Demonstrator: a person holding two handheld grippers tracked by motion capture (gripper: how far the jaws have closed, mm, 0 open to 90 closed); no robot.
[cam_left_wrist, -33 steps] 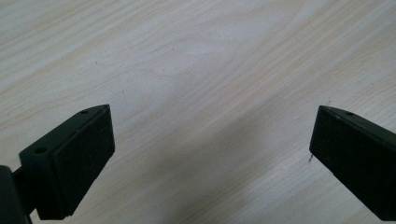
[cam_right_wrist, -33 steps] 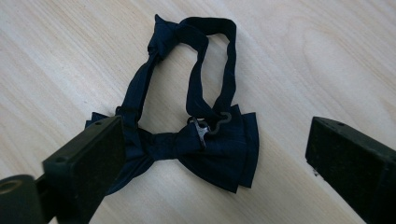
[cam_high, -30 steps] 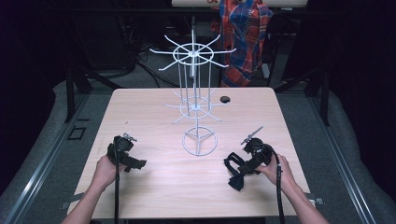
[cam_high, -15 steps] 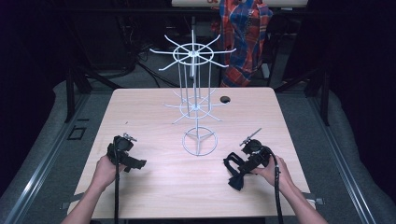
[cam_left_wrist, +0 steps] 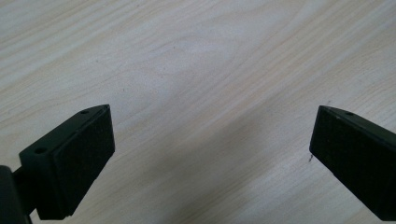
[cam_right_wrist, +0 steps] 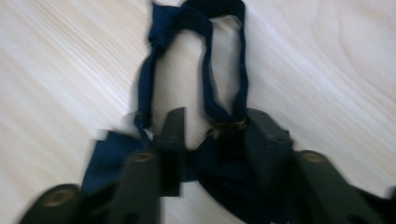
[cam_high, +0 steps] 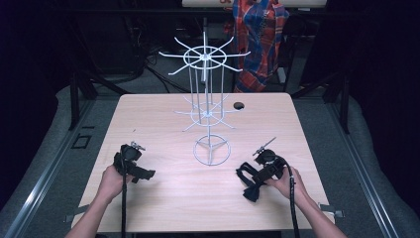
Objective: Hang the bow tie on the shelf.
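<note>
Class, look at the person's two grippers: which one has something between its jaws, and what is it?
The right gripper: its jaws have just been closing around a dark blue bow tie lying on the table. The left gripper stands open over bare wood.

rack [cam_high: 207, 111]: centre of surface [cam_high: 163, 198] | bow tie [cam_high: 250, 181]: lower right, on surface | left gripper [cam_high: 136, 171]: lower left | right gripper [cam_high: 252, 181]: at bow tie

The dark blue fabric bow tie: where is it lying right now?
The dark blue fabric bow tie lies on the light wooden table, near its front right, between the right tool's jaws, right of the white wire rack.
</note>
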